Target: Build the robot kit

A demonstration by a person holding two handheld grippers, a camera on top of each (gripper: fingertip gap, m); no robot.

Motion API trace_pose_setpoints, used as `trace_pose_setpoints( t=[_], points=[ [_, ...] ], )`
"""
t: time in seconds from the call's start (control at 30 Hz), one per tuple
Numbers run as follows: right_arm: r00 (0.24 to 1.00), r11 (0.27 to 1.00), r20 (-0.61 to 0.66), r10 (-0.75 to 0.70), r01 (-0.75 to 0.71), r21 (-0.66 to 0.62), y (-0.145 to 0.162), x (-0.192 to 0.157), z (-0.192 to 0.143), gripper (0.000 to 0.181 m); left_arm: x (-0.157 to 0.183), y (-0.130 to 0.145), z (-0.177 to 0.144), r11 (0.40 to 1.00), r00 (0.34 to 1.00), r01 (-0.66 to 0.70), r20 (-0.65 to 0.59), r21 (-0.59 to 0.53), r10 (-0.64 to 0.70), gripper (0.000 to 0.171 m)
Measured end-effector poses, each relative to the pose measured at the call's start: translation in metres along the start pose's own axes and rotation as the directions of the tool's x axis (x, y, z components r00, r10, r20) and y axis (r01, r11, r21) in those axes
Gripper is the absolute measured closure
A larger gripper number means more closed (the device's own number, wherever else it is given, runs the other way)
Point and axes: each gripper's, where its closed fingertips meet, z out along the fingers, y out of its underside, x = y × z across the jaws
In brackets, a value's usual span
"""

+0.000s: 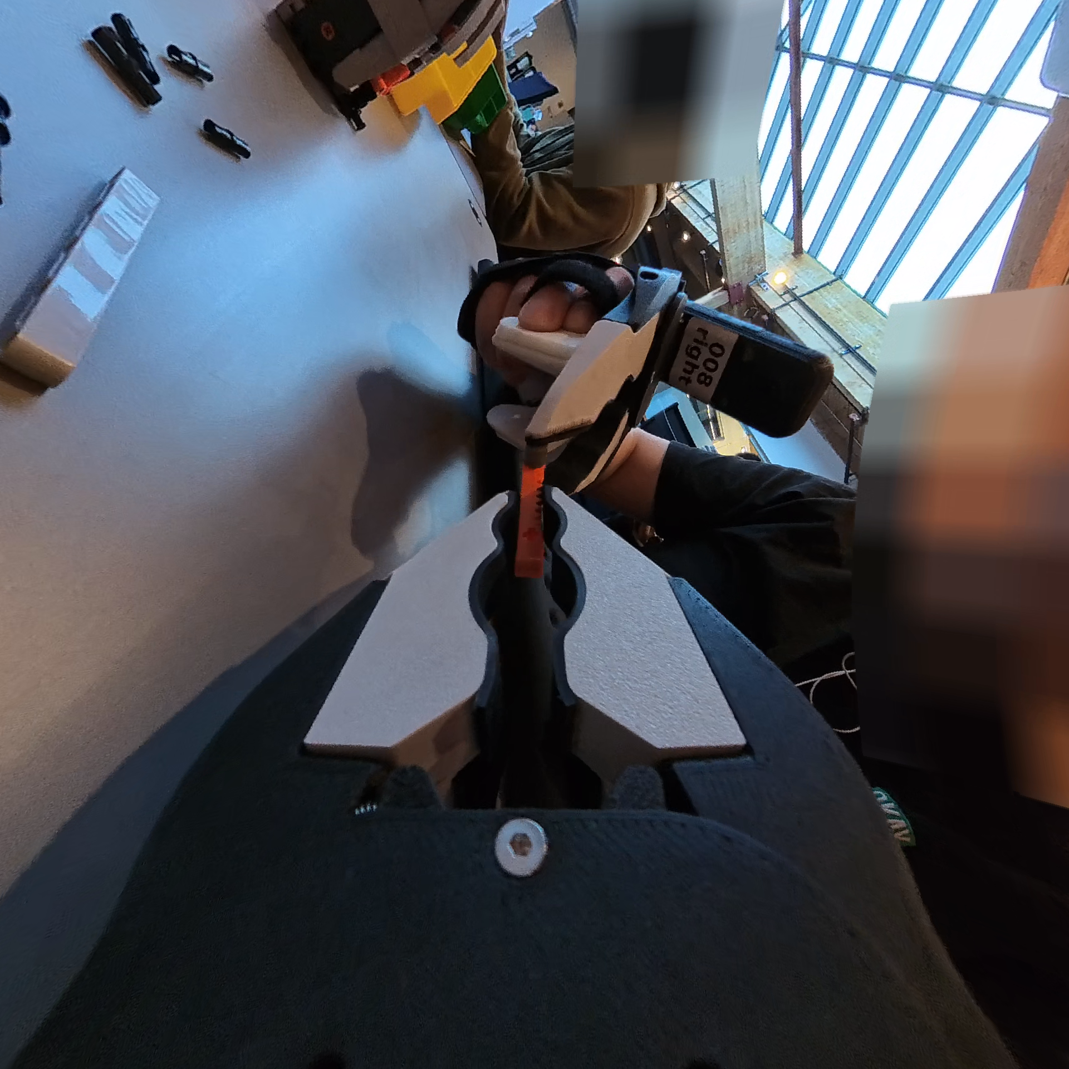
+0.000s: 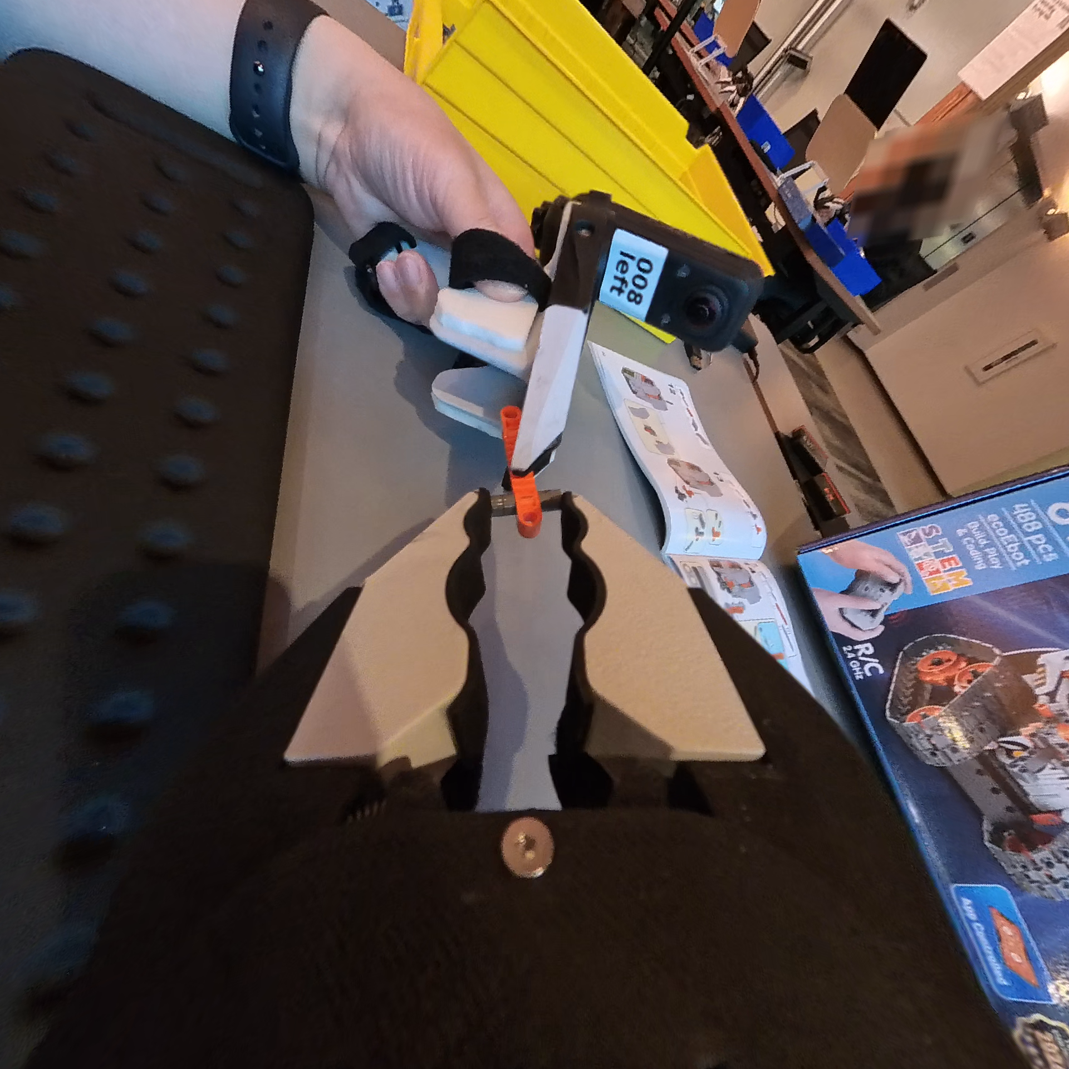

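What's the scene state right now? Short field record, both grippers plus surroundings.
left gripper: jaws shut on orange beam
right gripper: jaws pinch grey pin at the tips
contact: pin crosses the beam near its end, apparently through a hole
surface: grey table beneath both
nearby: open instruction booklet, blue toy box
behind: yellow bin
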Motion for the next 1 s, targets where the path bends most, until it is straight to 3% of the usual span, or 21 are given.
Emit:
trace_pose_setpoints(
  t=[0.17, 1.0],
  points=[
    [0.997, 0.997, -0.022, -0.078, 0.077, -0.029, 0.002, -0.001, 0.001, 0.159, -0.004, 0.003, 0.003, 1.0, 1.0, 0.007, 0.023, -0.018, -0.006, 0.168],
    [0.993, 0.984, -0.043, 0.112, -0.117, -0.138, 0.014, 0.004, 0.01, 0.159, -0.013, -0.001, -0.001, 0.999, 0.996, 0.034, 0.079, 0.036, -0.037, 0.168]
  ],
)
